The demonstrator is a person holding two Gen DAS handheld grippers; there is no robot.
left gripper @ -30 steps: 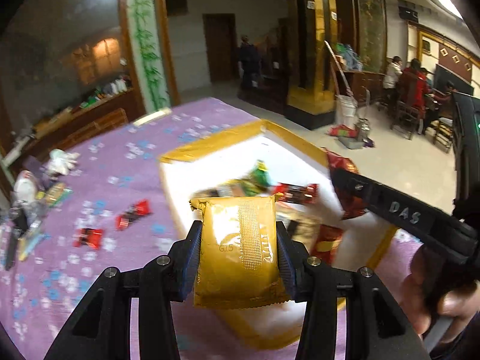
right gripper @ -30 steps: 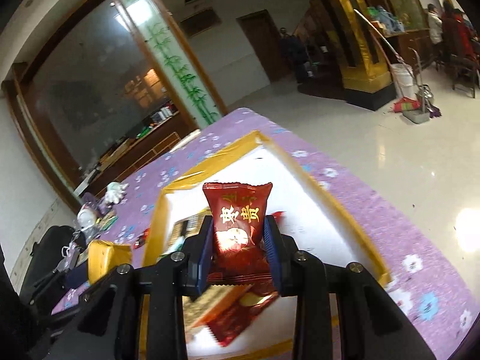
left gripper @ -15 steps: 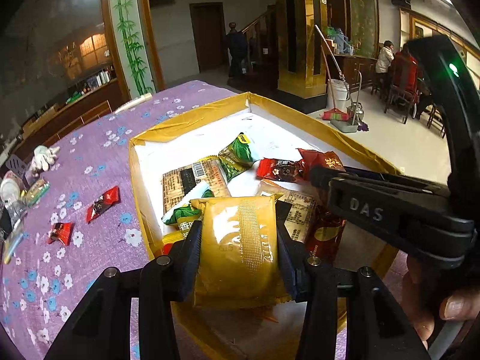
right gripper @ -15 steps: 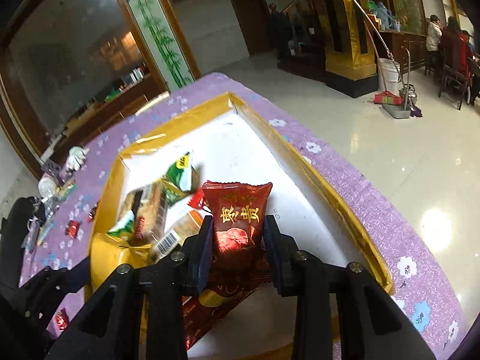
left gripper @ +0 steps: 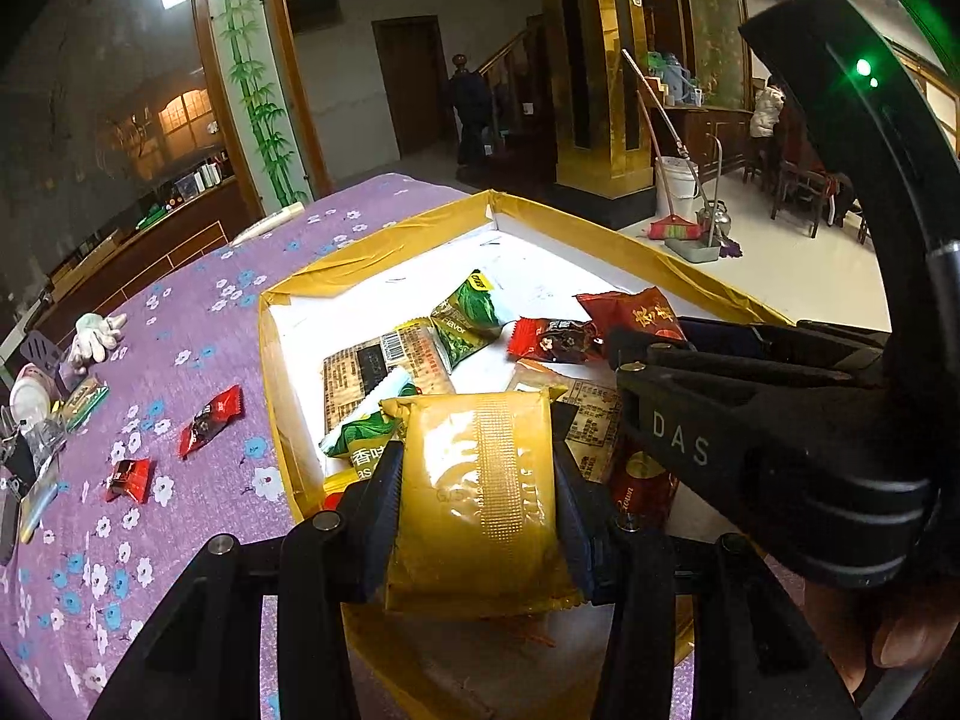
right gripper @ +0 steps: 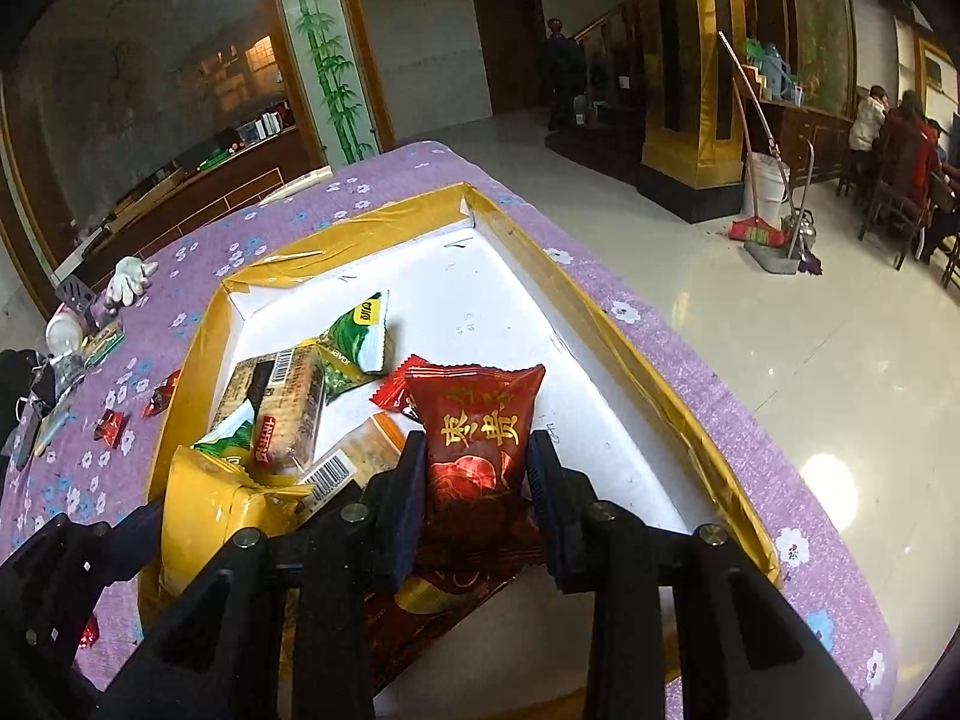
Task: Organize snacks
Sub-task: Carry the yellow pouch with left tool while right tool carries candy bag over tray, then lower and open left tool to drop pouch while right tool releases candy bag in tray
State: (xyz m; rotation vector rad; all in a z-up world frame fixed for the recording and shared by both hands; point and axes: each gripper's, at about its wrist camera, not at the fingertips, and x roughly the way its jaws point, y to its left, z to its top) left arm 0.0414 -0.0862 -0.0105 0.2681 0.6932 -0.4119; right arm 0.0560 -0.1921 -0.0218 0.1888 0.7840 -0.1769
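Several snack pkts in tray — gold-rimmed.

A gold packet and a red packet are held upright over the gold-rimmed tray of assorted snacks.

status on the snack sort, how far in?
Partway. Done: several packets already lie in the yellow-rimmed tray. In hand: left tongs grip a gold packet, right tongs a red packet, both over the tray. Left: loose red candies on the tablecloth.
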